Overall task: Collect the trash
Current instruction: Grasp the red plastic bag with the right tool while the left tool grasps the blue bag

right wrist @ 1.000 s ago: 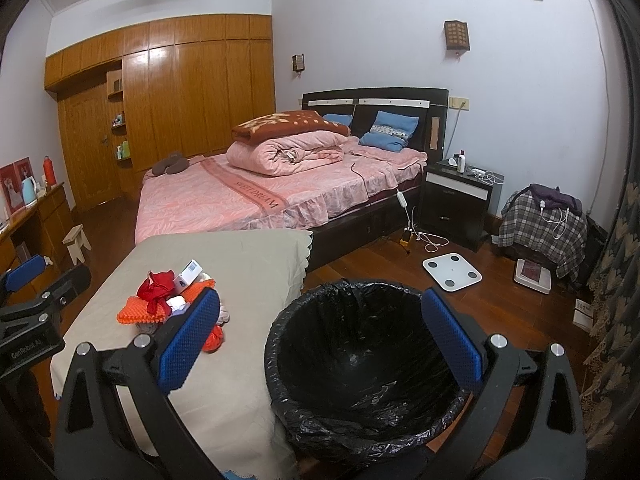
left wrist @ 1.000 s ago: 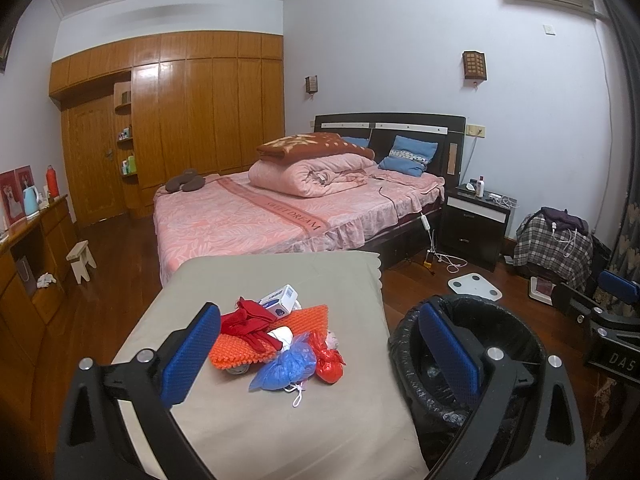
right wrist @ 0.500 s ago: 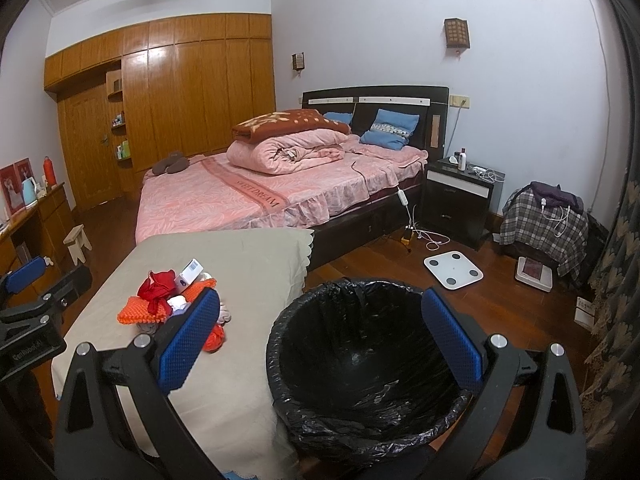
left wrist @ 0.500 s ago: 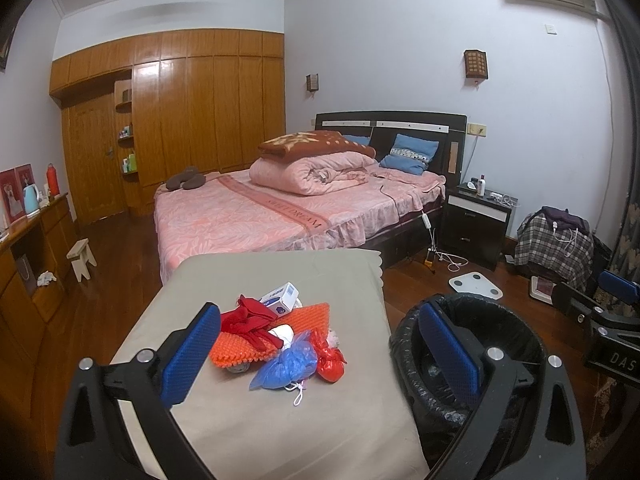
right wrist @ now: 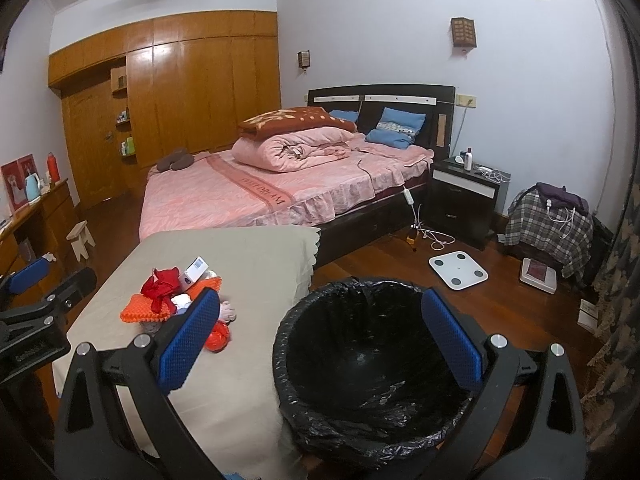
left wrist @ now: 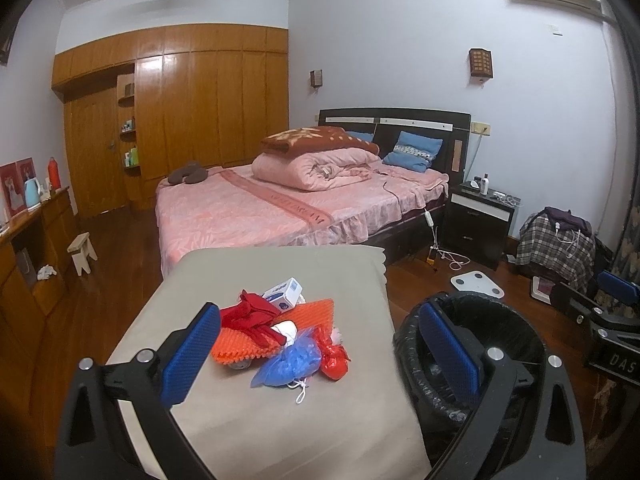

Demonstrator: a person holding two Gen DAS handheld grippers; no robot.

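A heap of trash lies on the beige-covered table [left wrist: 260, 432]: an orange bumpy mat [left wrist: 316, 314], a red crumpled bag [left wrist: 250, 312], a blue plastic bag [left wrist: 294, 362], a red wrapper [left wrist: 334, 356] and a small white-and-blue box [left wrist: 284, 292]. A bin with a black liner [right wrist: 360, 364] stands on the floor right of the table. My left gripper [left wrist: 320, 350] is open and empty, just short of the heap. My right gripper [right wrist: 320, 344] is open and empty above the bin's near rim. The heap [right wrist: 168, 300] also shows in the right wrist view.
A pink bed [left wrist: 280, 208] stands behind the table. A dark nightstand [left wrist: 476, 220], a white floor scale [right wrist: 458, 270] and a plaid-covered pile [right wrist: 548, 224] lie to the right. A wooden sideboard [left wrist: 24, 248] and small stool [left wrist: 82, 250] are on the left.
Both grippers have drifted very slightly; the view shifts a little. Nothing was taken hold of or moved.
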